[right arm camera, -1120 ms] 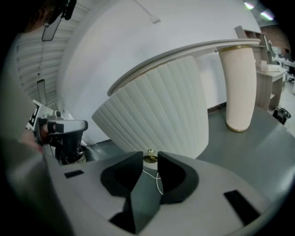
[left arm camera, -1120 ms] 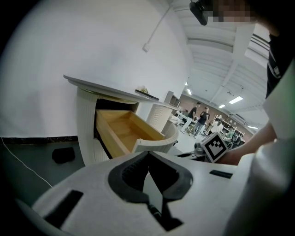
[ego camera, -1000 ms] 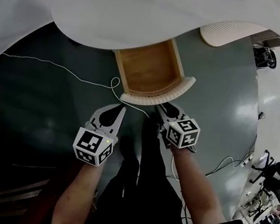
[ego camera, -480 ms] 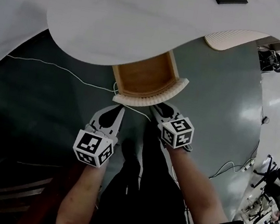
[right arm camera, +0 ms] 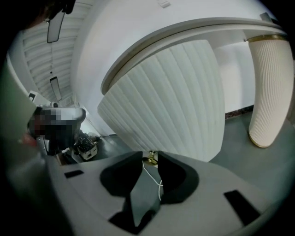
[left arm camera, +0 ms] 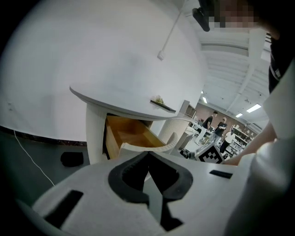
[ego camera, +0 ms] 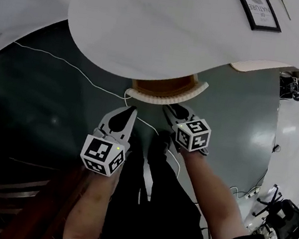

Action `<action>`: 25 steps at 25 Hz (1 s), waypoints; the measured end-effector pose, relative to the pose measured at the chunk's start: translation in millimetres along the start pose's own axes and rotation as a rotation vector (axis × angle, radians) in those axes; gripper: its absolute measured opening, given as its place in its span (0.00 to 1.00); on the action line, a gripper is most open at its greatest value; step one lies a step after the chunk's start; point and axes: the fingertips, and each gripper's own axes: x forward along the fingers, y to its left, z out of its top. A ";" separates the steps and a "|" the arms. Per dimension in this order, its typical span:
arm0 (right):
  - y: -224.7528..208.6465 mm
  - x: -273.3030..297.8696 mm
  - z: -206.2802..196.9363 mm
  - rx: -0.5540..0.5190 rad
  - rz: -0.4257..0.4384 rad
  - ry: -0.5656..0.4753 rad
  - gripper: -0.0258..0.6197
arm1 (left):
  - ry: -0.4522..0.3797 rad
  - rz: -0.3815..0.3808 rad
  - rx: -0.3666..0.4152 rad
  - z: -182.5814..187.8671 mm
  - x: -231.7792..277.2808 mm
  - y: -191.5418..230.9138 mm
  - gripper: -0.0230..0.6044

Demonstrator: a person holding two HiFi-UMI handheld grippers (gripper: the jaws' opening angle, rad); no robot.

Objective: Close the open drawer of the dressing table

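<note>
Both my grippers point at the white fluted wooden drawer (ego camera: 167, 93), slightly open just ahead of them. My left gripper (left arm camera: 148, 154) has its jaws pressed together, empty, drawer just beyond. My right gripper (right arm camera: 150, 156) is narrow, seemingly pinching the small brass knob (right arm camera: 150, 159).

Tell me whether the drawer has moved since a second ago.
Yes. The drawer, its knob held by the right gripper, has slid inward under the tabletop; less wooden inside shows.

1. The drawer (ego camera: 168, 91) is sticking partway out beneath the top of the dressing table (ego camera: 153, 26).
2. Its knob (right arm camera: 150, 159) is sitting between the jaws of the right gripper (ego camera: 169, 109).
3. The left gripper (ego camera: 130, 110) is hovering just left, before the drawer front.
</note>
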 end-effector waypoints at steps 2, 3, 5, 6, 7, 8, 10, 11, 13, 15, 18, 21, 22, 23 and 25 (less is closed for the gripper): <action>-1.4 9.0 10.4 -0.009 -0.005 -0.004 0.21 | -0.007 -0.007 0.006 1.5 0.3 9.0 0.05; -2.3 13.5 15.6 -0.012 -0.007 -0.008 0.21 | -0.011 -0.013 0.009 1.7 0.8 14.1 0.05; -4.2 21.8 25.1 -0.008 -0.010 -0.024 0.21 | -0.018 -0.028 0.018 0.9 2.8 23.3 0.05; -5.0 25.0 29.2 -0.003 -0.011 -0.035 0.21 | -0.018 -0.036 0.025 -0.1 4.3 27.0 0.05; -6.2 27.5 33.3 0.002 -0.013 -0.046 0.21 | -0.017 -0.044 0.031 -1.3 6.5 30.2 0.05; -8.0 29.7 37.6 0.006 -0.015 -0.058 0.21 | -0.015 -0.050 0.036 -2.4 9.5 33.2 0.05; -13.3 35.2 47.6 0.016 -0.020 -0.083 0.21 | -0.012 -0.057 0.044 -3.0 16.6 40.1 0.05; -16.1 38.6 53.0 0.019 -0.023 -0.094 0.21 | -0.014 -0.058 0.048 -2.3 19.8 44.0 0.05; -21.3 45.7 64.2 0.016 -0.029 -0.111 0.21 | -0.022 -0.055 0.050 0.2 24.3 51.5 0.05; -24.1 52.4 74.6 0.015 -0.035 -0.127 0.21 | -0.026 -0.053 0.046 1.8 25.7 58.7 0.05; -25.3 62.0 85.7 0.012 -0.037 -0.143 0.21 | -0.022 -0.052 0.045 2.1 24.7 67.2 0.05; -28.4 68.1 93.9 0.012 -0.034 -0.158 0.21 | -0.016 -0.056 0.053 3.1 26.5 71.2 0.05; -29.5 69.5 96.9 0.013 -0.034 -0.166 0.21 | -0.015 -0.058 0.056 3.7 27.6 71.9 0.05; -30.5 71.1 99.9 0.014 -0.033 -0.175 0.21 | -0.014 -0.059 0.058 4.3 28.6 72.7 0.05; -32.2 75.4 104.7 0.019 -0.031 -0.194 0.21 | -0.015 -0.062 0.060 5.7 29.9 74.7 0.05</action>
